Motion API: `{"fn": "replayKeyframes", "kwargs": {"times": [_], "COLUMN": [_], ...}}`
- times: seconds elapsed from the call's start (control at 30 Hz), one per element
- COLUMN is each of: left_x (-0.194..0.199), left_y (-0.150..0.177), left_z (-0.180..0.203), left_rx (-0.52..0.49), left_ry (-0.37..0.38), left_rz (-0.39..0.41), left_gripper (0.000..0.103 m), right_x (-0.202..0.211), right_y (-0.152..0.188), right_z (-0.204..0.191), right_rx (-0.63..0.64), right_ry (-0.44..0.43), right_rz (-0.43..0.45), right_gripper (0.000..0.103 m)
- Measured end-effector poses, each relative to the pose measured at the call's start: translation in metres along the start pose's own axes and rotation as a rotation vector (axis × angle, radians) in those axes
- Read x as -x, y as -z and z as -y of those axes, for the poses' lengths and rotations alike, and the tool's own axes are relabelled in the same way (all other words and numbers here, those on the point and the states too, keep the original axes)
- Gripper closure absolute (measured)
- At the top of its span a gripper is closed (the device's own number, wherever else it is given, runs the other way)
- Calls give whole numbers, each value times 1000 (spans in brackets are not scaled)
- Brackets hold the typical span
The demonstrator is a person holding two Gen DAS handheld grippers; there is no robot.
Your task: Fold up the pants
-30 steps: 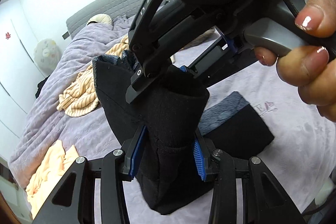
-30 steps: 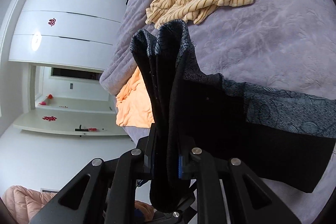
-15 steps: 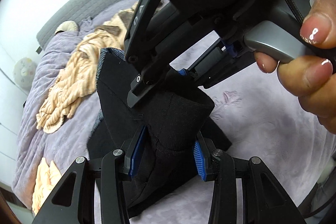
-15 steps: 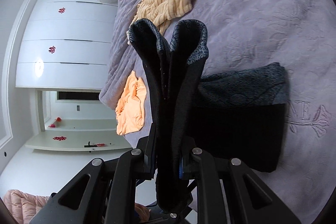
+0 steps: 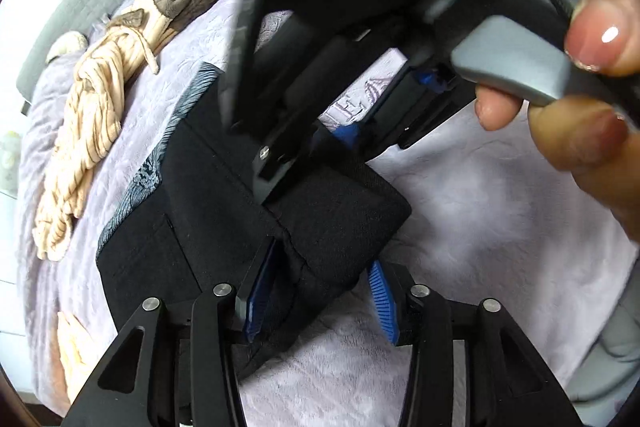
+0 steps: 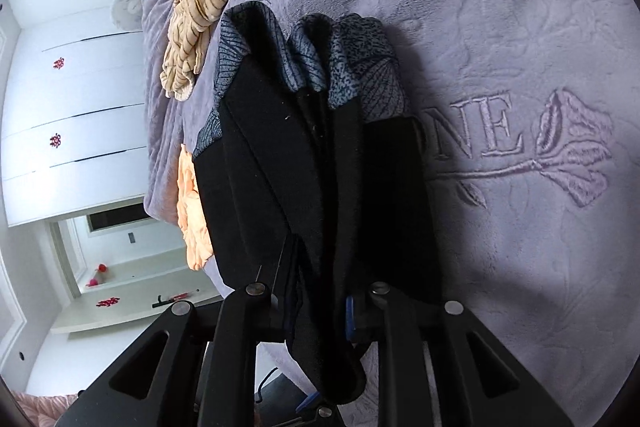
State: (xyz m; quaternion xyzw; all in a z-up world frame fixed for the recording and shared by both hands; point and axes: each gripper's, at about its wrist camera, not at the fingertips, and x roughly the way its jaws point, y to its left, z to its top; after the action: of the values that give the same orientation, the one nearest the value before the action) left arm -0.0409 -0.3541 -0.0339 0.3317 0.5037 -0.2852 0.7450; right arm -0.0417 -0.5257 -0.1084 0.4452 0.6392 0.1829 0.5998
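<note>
Pants: black pants with a grey-blue leaf-print band, folded into layers, lying on the lilac bedspread.
Left gripper: left gripper, the 2 blue-padded fingers closed against a thick folded corner of the pants.
Right gripper: right gripper, jaws nearly together, clamped on a bunched edge of the pants; in the left wrist view it crosses the top of the frame, its trigger pressed by the person's right hand.
Print band: fanned open at the far end in the right wrist view.
Bedspread: embossed rose and the letters "NE" just right of the pants.
Other laundry: striped cream garment beyond the pants; orange cloth at the bed's edge.
</note>
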Motion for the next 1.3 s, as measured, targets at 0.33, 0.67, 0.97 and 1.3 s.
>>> {"fn": "replayKeyframes", "kwargs": {"times": [0.33, 0.67, 0.97, 1.3], "left_x": [20, -82, -69, -77], "left_y": [40, 100, 89, 74], "left_z": [-125, -214, -200, -202], "left_rx": [355, 860, 774, 750], "left_ry": [-123, 76, 30, -4], "left_rz": [2, -276, -276, -301], "left_gripper": [18, 0, 0, 0], "right_x": [60, -15, -2, 24], "right_y": [-6, -22, -2, 15], "right_z": [-36, -65, -50, -42], "right_rx": [64, 129, 76, 87], "right_ry": [114, 264, 217, 245], "right_rz": [157, 81, 91, 151], "right_gripper": [74, 77, 76, 68]}}
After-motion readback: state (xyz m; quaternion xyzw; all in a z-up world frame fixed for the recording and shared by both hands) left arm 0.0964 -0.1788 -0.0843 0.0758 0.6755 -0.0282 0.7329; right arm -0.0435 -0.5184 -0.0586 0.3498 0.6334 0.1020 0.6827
